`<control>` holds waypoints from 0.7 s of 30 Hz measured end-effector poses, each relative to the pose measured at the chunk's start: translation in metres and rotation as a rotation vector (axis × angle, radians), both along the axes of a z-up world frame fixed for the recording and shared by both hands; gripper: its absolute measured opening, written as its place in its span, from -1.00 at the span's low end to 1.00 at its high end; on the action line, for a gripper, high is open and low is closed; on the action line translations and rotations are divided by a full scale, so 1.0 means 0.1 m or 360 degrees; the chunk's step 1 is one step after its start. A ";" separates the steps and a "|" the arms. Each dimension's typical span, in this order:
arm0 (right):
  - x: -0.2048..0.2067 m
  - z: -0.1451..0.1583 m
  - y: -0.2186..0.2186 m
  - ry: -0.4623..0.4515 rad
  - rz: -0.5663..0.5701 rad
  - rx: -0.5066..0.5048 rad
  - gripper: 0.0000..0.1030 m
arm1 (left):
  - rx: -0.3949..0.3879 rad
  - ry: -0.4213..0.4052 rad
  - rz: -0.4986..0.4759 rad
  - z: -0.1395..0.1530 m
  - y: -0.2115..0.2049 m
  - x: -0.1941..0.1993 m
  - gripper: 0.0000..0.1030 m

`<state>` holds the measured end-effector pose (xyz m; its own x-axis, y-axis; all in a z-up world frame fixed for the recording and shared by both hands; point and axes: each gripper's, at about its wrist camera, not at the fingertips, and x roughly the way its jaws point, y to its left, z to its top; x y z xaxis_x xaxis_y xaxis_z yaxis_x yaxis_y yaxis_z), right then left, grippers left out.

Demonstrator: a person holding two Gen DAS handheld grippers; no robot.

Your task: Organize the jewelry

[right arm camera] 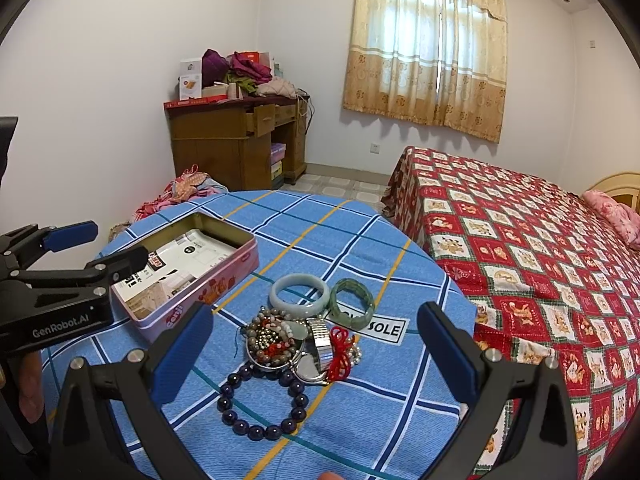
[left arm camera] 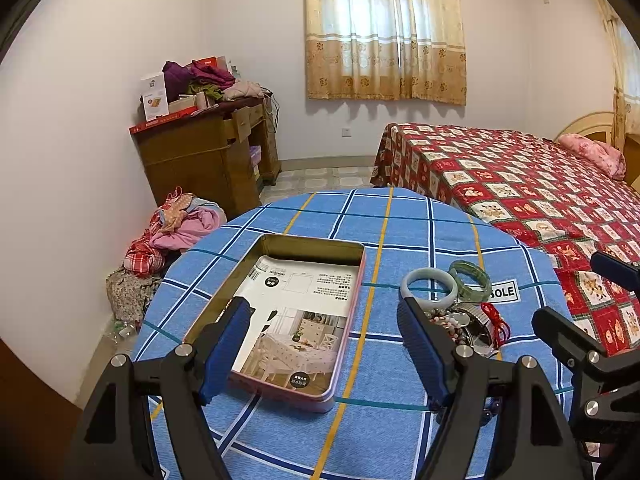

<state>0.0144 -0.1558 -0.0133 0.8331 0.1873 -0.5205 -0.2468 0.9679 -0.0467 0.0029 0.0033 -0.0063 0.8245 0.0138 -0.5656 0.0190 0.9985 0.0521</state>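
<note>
Both your left gripper (left arm camera: 324, 344) and right gripper (right arm camera: 316, 354) hold fingers apart; the tangled jewelry heap (right arm camera: 298, 340) right of the tin (right arm camera: 200, 280) may drag neighbouring strands along when lifted.

Open tongs (left arm camera: 324, 344) above tin (left arm camera: 280, 320)

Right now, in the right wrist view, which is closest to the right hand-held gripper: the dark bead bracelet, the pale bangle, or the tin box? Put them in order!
From the right hand-held gripper:
1. Dark bead bracelet, between the fingers, nearest the camera.
2. Pale bangle, farther out, just past the jewelry pile.
3. Tin box, off to the left, by the left hand-held gripper.
</note>
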 end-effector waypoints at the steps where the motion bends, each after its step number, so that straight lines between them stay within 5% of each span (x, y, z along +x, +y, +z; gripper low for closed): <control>1: 0.00 -0.01 0.01 -0.0001 -0.0001 0.0000 1.00 | 0.0000 0.0000 0.0001 0.00 0.00 0.00 0.48; 21: 0.00 -0.01 0.01 0.0002 0.0001 0.0002 1.00 | 0.0005 0.0006 0.0001 -0.01 0.03 0.02 0.48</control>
<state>0.0139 -0.1548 -0.0141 0.8323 0.1884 -0.5213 -0.2474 0.9678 -0.0453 0.0044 0.0064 -0.0074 0.8224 0.0161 -0.5687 0.0186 0.9983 0.0551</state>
